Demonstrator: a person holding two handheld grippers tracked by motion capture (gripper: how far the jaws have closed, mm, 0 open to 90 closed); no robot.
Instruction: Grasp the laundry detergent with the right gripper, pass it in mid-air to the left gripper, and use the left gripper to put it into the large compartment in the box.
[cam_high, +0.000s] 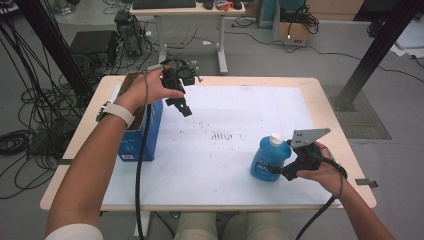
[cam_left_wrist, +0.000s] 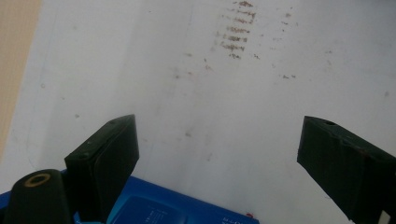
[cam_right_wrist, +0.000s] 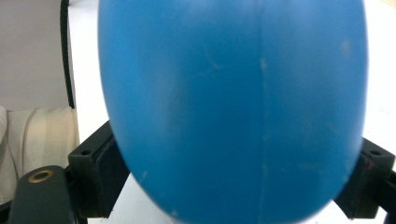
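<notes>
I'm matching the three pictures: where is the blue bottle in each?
High view: blue bottle lower right, at the right gripper.
Right gripper view: bottle centre, between the jaws.
Left gripper view: not in it.
Shared landmark: white mat.

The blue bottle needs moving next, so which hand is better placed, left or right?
Right. The right tool has its jaws on both sides of the blue bottle on the table. The left tool is open, up over the blue box, far from the bottle.
</notes>
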